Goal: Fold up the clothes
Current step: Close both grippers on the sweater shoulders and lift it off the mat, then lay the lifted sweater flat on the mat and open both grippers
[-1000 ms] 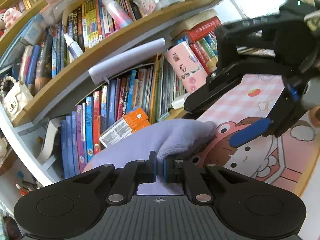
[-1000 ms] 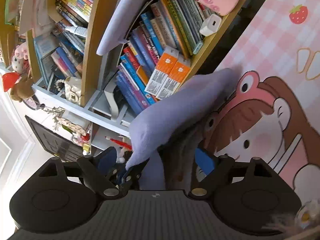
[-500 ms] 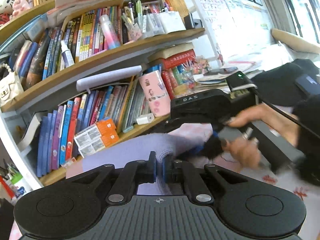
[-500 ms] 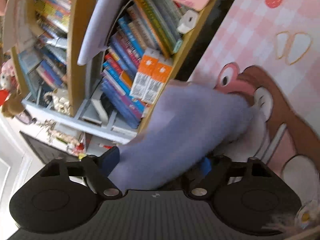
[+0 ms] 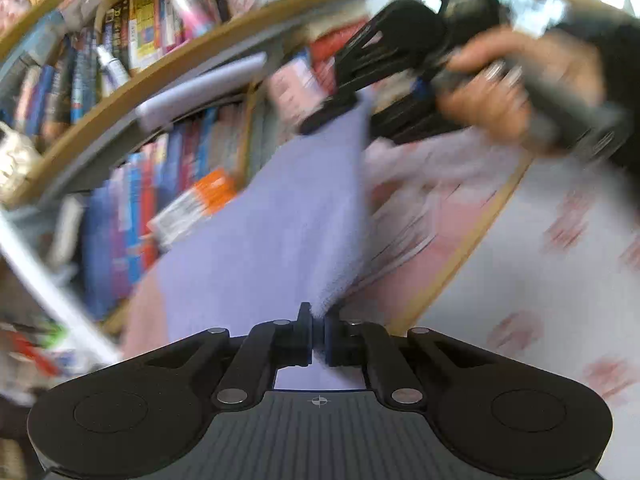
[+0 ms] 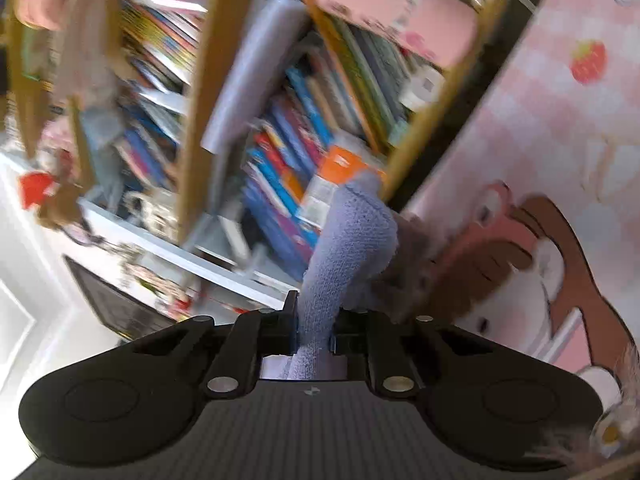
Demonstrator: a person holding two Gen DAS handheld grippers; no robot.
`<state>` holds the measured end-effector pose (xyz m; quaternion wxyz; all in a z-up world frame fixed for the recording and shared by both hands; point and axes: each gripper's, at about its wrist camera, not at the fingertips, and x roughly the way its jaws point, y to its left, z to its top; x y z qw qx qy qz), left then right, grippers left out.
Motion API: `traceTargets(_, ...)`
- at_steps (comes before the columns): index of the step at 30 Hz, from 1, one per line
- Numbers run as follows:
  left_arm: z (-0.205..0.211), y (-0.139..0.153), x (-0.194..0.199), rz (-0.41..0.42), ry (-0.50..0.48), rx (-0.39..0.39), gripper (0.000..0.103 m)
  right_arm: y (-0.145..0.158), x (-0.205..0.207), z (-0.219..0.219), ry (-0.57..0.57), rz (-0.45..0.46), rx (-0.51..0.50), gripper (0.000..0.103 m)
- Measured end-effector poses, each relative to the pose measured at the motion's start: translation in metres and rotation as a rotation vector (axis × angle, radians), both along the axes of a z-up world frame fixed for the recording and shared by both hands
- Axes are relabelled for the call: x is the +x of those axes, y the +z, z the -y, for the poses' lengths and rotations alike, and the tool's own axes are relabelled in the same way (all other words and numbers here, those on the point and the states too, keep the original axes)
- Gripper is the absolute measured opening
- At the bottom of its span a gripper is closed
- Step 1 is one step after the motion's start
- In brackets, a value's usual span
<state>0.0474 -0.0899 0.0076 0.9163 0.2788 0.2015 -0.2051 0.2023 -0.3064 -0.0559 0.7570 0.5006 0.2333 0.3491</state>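
My left gripper [image 5: 318, 334] is pinched tight on a corner of the lavender cloth [image 5: 276, 216]. The cloth stretches taut above the pink cartoon mat [image 6: 532, 168] to my right gripper [image 6: 314, 332], which is clamped on a bunched fold. Beyond both stands the bookshelf [image 5: 168, 80], badly blurred.

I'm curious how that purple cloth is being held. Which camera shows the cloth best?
The left wrist view: there the lavender cloth stretches as a broad sheet from the left claw up to the right claw, though blurred. The right wrist view shows only a bunched strip pinched in the right claw.
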Motion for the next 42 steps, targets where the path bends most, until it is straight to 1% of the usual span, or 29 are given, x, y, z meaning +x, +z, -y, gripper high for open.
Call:
traceTargets(1,0.001,0.01,-0.005,-0.005,-0.047,-0.052,0.004,0.008,-0.003,0.005,-0.01,0.031,0.022,0.012)
traceTargets(2,0.001,0.024,-0.01,0.002,-0.101,-0.112,0.004,0.021,-0.008,0.012,-0.027,0.086,0.05,0.012)
traceTargets(3,0.0,0.043,-0.015,0.014,-0.163,-0.185,0.004,0.037,-0.014,0.017,-0.039,0.146,0.075,0.012)
traceTargets(5,-0.008,0.083,-0.022,0.05,-0.271,-0.325,0.004,0.079,-0.023,0.021,-0.055,0.262,0.101,0.011)
traceTargets(7,-0.026,0.13,-0.031,0.13,-0.376,-0.485,0.004,0.122,-0.031,0.023,-0.063,0.376,0.119,0.011)
traceTargets(8,-0.037,0.149,-0.035,0.173,-0.411,-0.556,0.004,0.153,-0.036,0.02,-0.064,0.462,0.117,0.011)
traceTargets(10,-0.066,0.185,-0.047,0.269,-0.463,-0.717,0.004,0.202,-0.047,0.009,-0.052,0.615,0.108,0.011)
traceTargets(11,-0.078,0.195,-0.051,0.301,-0.47,-0.77,0.004,0.222,-0.052,0.0,-0.037,0.686,0.1,0.011)
traceTargets(12,-0.09,0.201,-0.055,0.317,-0.464,-0.805,0.004,0.233,-0.054,-0.011,-0.02,0.714,0.07,0.011)
traceTargets(14,-0.11,0.199,-0.056,0.301,-0.418,-0.822,0.005,0.251,-0.057,-0.036,0.013,0.755,0.002,0.011)
traceTargets(16,-0.122,0.179,-0.05,0.248,-0.331,-0.79,0.005,0.234,-0.047,-0.065,0.049,0.709,-0.103,0.011)
traceTargets(17,-0.127,0.164,-0.047,0.193,-0.28,-0.779,0.005,0.224,-0.042,-0.08,0.068,0.683,-0.156,0.011)
traceTargets(19,-0.144,0.121,-0.034,0.028,-0.138,-0.766,0.005,0.182,-0.022,-0.111,0.127,0.55,-0.25,0.011)
traceTargets(20,-0.153,0.1,-0.028,-0.042,-0.062,-0.746,0.005,0.154,-0.011,-0.126,0.155,0.466,-0.3,0.011)
traceTargets(21,-0.162,0.075,-0.021,-0.114,0.035,-0.702,0.005,0.125,-0.001,-0.142,0.179,0.378,-0.356,0.011)
traceTargets(22,-0.168,0.056,-0.019,-0.153,0.104,-0.656,0.005,0.097,0.006,-0.154,0.198,0.304,-0.407,0.012)
traceTargets(24,-0.184,0.032,-0.019,-0.172,0.173,-0.617,0.005,0.048,0.018,-0.177,0.234,0.175,-0.493,0.012)
traceTargets(25,-0.192,0.023,-0.02,-0.179,0.201,-0.608,0.005,0.036,0.019,-0.187,0.252,0.151,-0.5,0.012)
traceTargets(27,-0.22,0.023,-0.018,-0.173,0.216,-0.667,0.005,0.034,0.021,-0.205,0.251,0.163,-0.527,0.012)
traceTargets(28,-0.227,0.023,-0.017,-0.165,0.229,-0.683,0.005,0.034,0.022,-0.214,0.249,0.17,-0.541,0.012)
traceTargets(30,-0.238,0.02,-0.025,-0.144,0.256,-0.683,0.005,0.034,0.024,-0.231,0.244,0.186,-0.57,0.011)
traceTargets(33,-0.252,0.015,-0.012,-0.134,0.293,-0.684,0.005,0.033,0.027,-0.258,0.238,0.208,-0.613,0.011)
traceTargets(36,-0.262,0.007,-0.011,-0.161,0.342,-0.706,0.006,0.033,0.031,-0.284,0.231,0.231,-0.656,0.011)
traceTargets(37,-0.263,0.004,-0.01,-0.169,0.355,-0.693,0.006,0.029,0.03,-0.291,0.229,0.241,-0.677,0.011)
traceTargets(39,-0.265,-0.001,-0.01,-0.176,0.379,-0.666,0.01,0.023,0.028,-0.301,0.228,0.253,-0.708,0.013)
traceTargets(41,-0.267,-0.002,-0.013,-0.166,0.403,-0.64,0.012,0.022,0.025,-0.302,0.221,0.252,-0.714,0.02)
traceTargets(42,-0.269,-0.001,-0.017,-0.152,0.41,-0.633,0.014,0.024,0.021,-0.296,0.21,0.258,-0.705,0.036)
